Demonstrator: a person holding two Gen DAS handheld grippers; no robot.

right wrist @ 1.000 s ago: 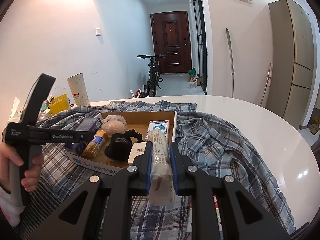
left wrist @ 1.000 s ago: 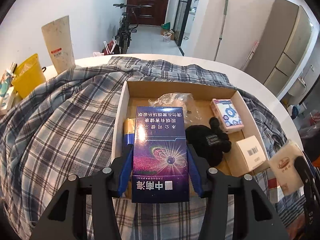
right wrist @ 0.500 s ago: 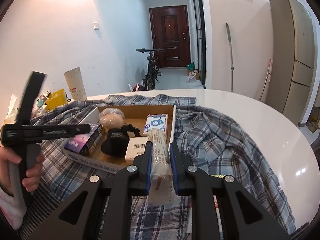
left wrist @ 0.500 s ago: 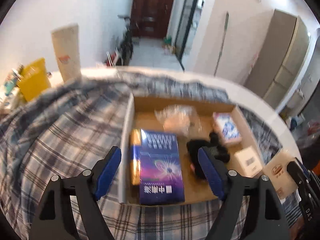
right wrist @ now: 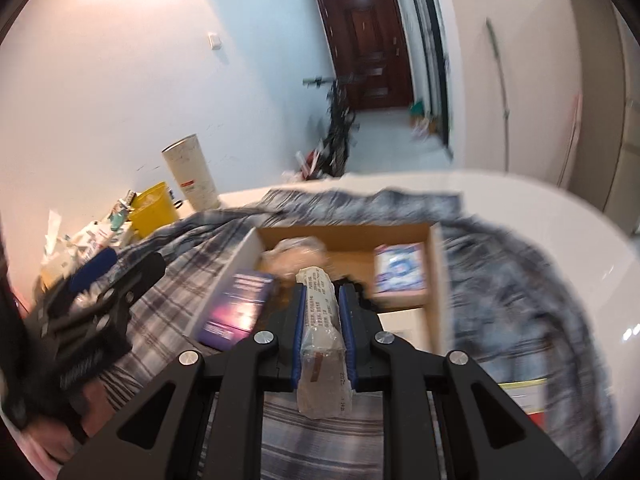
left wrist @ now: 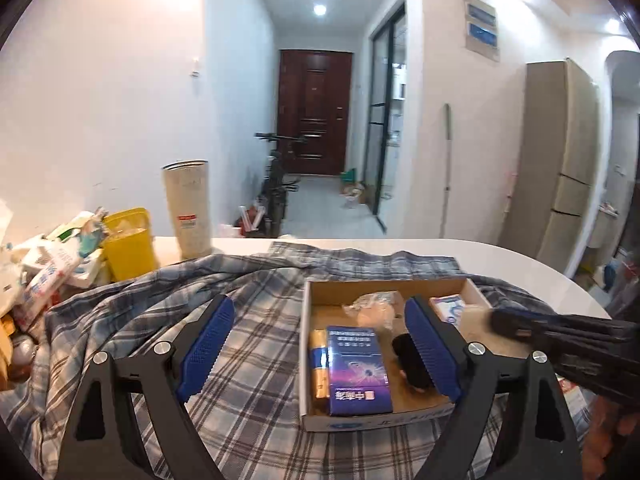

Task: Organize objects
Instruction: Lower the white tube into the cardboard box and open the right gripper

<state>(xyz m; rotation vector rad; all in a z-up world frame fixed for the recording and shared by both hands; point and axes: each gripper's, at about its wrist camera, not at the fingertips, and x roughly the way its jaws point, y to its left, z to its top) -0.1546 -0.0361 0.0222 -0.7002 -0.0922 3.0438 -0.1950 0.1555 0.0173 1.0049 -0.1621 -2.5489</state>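
Observation:
An open cardboard box point(left wrist: 306, 360) sits on a plaid cloth point(left wrist: 248, 320). In it lie a purple-blue carton point(left wrist: 356, 368), a yellow pack point(left wrist: 318, 364), a plastic-wrapped bun point(left wrist: 374, 308), a black object point(left wrist: 404, 354) and a blue-white pack point(left wrist: 450, 306). My left gripper point(left wrist: 318, 346) hangs above the box's near left side. Its jaws are opening and hold nothing. My right gripper point(right wrist: 322, 296) is shut on a pale wrapped packet point(right wrist: 320, 320), held over the box's point(right wrist: 436, 272) near edge. The purple-blue carton point(right wrist: 240, 304) lies just to the packet's left. This view is motion-blurred.
A yellow bin point(left wrist: 128, 244), a tall white cylinder point(left wrist: 188, 208) and a heap of packets point(left wrist: 48, 268) crowd the table's left end. Bare white tabletop point(left wrist: 540, 276) shows to the right. A red-edged item point(right wrist: 524, 396) lies on the cloth at the near right.
My left gripper let go of the purple-blue carton, which now lies in the box, then opened wide and drew back and up. My right gripper carried its packet forward over the box.

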